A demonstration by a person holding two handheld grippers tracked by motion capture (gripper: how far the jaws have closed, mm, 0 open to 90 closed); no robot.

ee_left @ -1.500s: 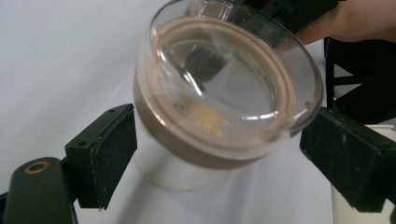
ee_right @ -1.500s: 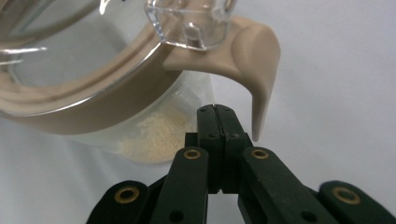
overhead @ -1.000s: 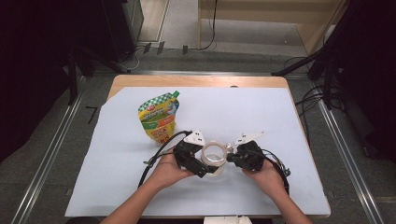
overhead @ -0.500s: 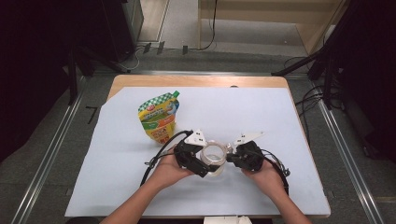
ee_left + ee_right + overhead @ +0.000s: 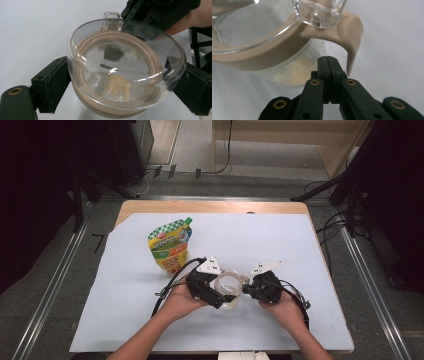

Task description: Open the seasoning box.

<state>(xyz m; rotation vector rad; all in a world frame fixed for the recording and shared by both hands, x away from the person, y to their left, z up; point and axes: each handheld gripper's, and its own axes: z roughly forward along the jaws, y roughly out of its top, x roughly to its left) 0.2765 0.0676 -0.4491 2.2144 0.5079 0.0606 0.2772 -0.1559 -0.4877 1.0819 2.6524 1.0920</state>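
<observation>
On the left half of the surface (image 5: 125, 320), past my hands, I've got a green-and-yellow pouch (image 5: 171, 249) standing up, well apart from the work but just beyond my left gripper (image 5: 220, 296); its black cable (image 5: 167, 287) loops out toward the pouch base. Left gripper holds the clear jar (image 5: 231, 287) near the front middle of the white sheet, jaws spread wide and pinching the jar body from both sides below the beige band. In the left gripper view the pads (image 5: 53, 85) press on the jar (image 5: 125, 67) under its clear domed lid (image 5: 112, 18), which sits tilted toward the camera; some pale powder lies inside at the bottom. Right of the jar, my right gripper (image 5: 252, 292) has jaws pressed together, holding nothing. In the right gripper view the closed tips (image 5: 327, 62) sit just below the beige latch tab (image 5: 350, 37) that curves down off the jar's band (image 5: 262, 53), near it; I can't tell if they touch. Right hand (image 5: 285, 307) sits behind, its cable trailing right. Room: open sheet to the right and far side, front edge close to my wrists, wooden strip at the back edge, metal rails flanking both sides.
</observation>
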